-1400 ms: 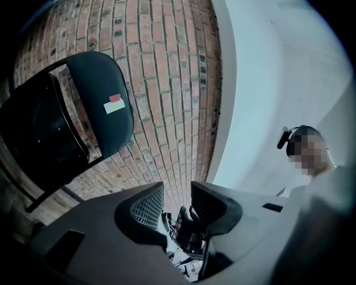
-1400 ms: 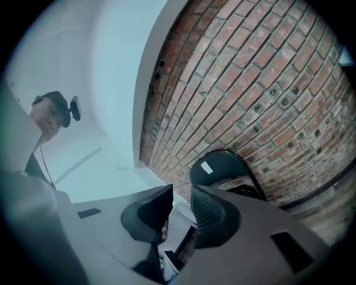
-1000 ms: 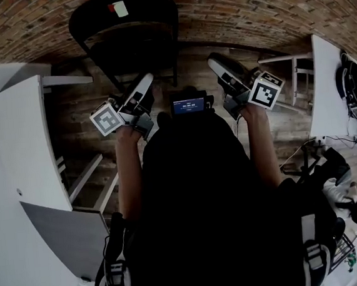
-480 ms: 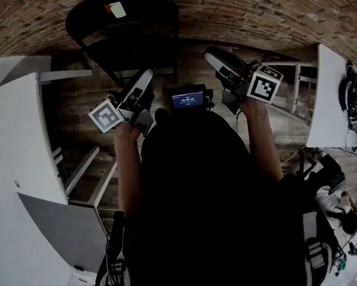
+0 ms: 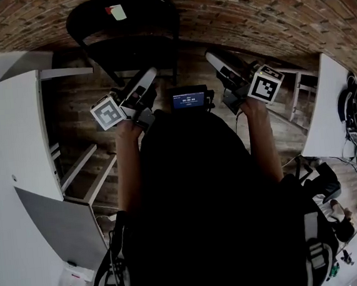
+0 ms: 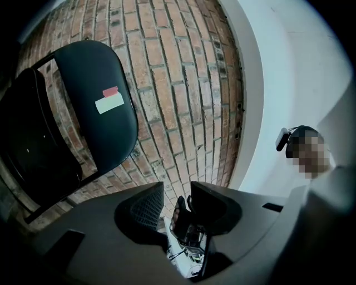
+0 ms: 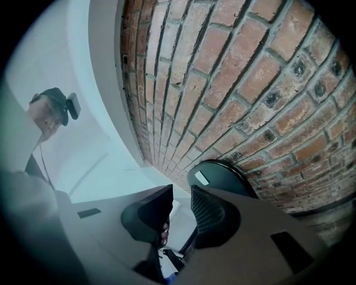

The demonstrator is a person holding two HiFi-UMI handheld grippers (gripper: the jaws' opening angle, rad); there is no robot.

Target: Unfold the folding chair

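The black folding chair [image 5: 124,31] stands folded against the brick wall ahead, with a red and a white tag on its backrest. In the left gripper view the chair's backrest [image 6: 97,106] is at the upper left. In the right gripper view it [image 7: 219,178] shows just past the jaws. My left gripper [image 5: 149,75] is held level in front of the chair and short of it. It [image 6: 178,189] is open, with only bricks showing through the gap. My right gripper [image 5: 211,57] is to the chair's right and level. It [image 7: 182,192] is open too, with nothing between the jaws.
A white desk [image 5: 21,142] stands close on the left and another white table [image 5: 326,106] on the right, with headphones [image 5: 350,97] and small items. A small screen [image 5: 189,100] sits on the person's chest. Wooden floor lies between me and the chair.
Both grippers have drifted slightly forward toward the chair, and the head view has shifted a little. The jaw gaps look the same.
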